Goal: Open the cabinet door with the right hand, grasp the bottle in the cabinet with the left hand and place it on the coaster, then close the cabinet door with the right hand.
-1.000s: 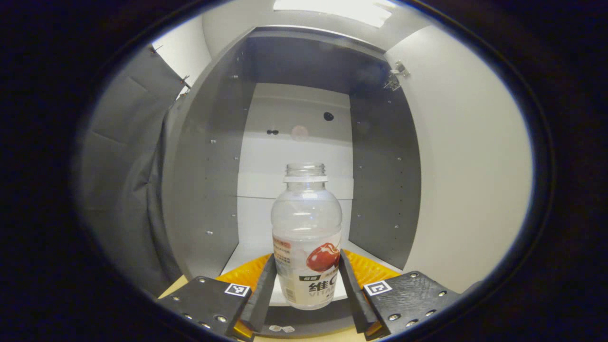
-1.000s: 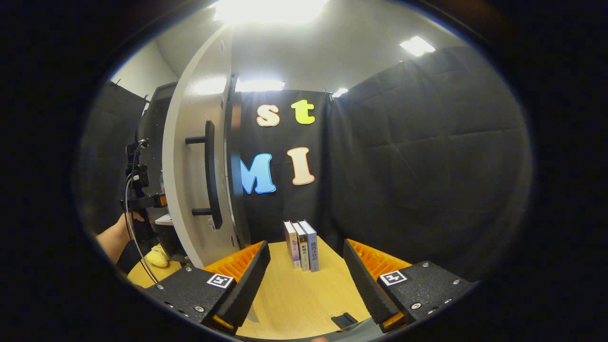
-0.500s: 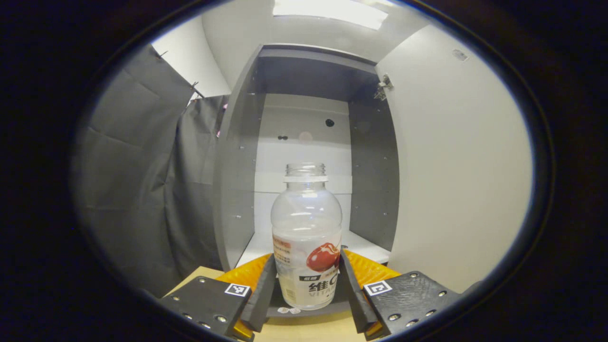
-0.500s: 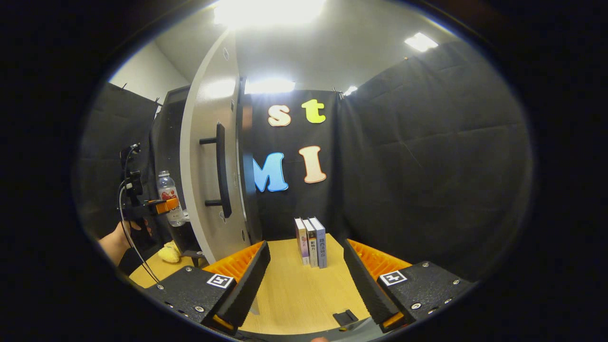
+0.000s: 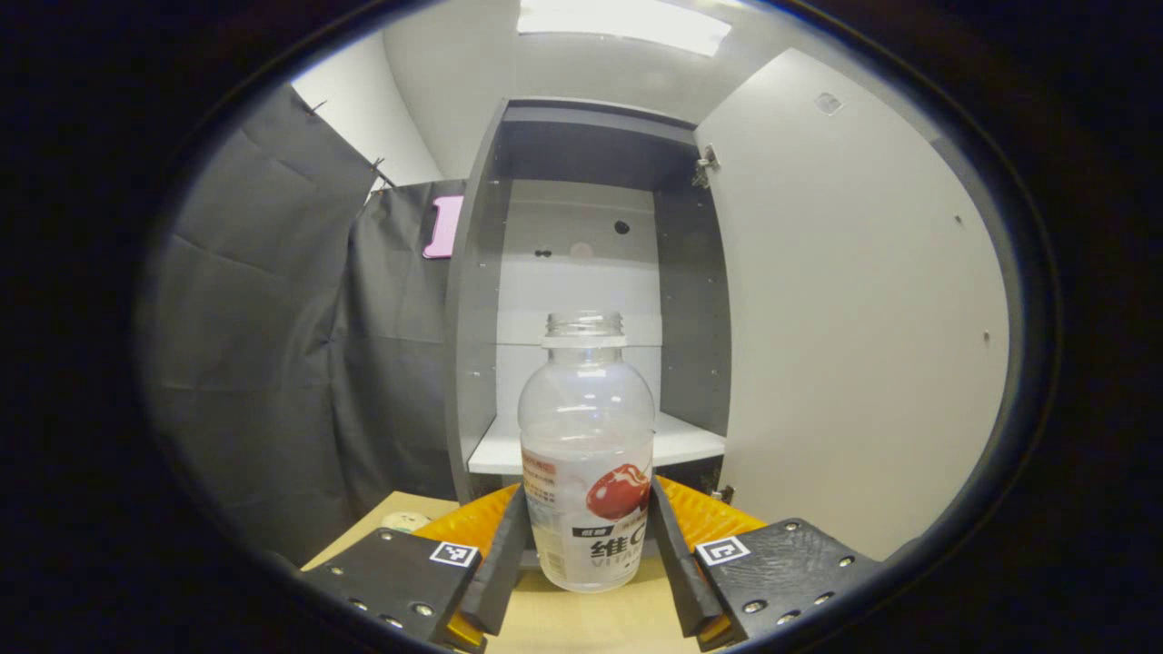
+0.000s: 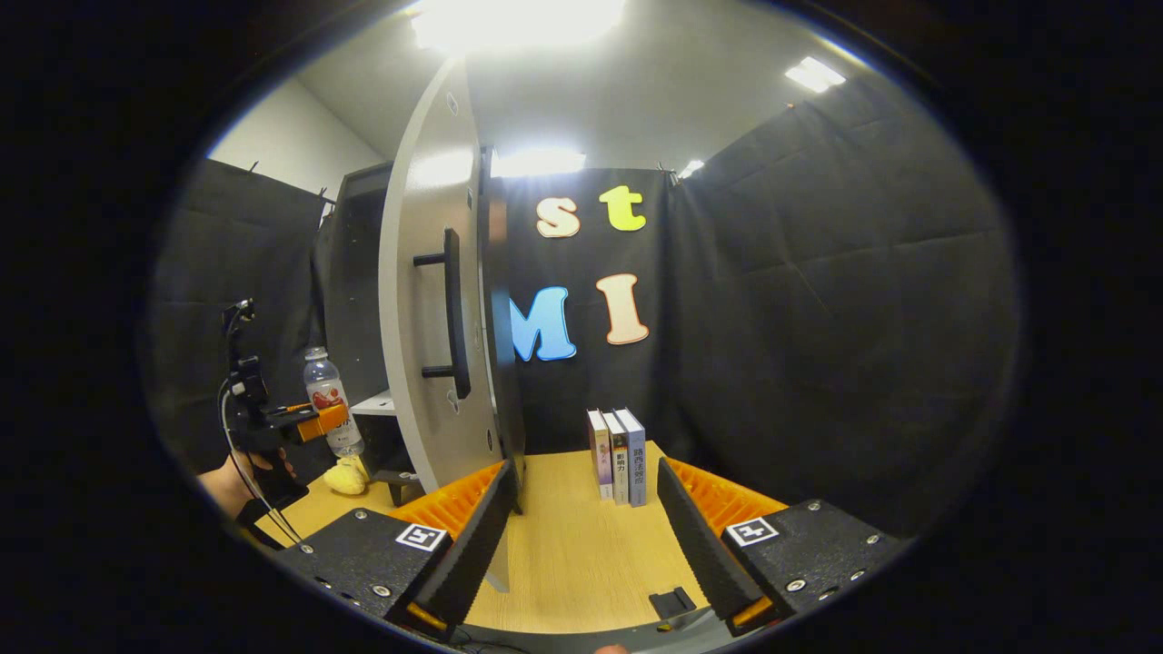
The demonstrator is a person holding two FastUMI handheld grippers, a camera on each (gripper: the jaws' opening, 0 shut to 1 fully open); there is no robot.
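Bottle (image 5: pixel 586 454) clamped between left hand-held gripper (image 5: pixel 586 554) fingers.

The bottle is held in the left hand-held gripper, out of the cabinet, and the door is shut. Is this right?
Not quite: the door is open, as the right gripper view shows. The rest holds: the left hand-held gripper holds the bottle out of the cabinet.
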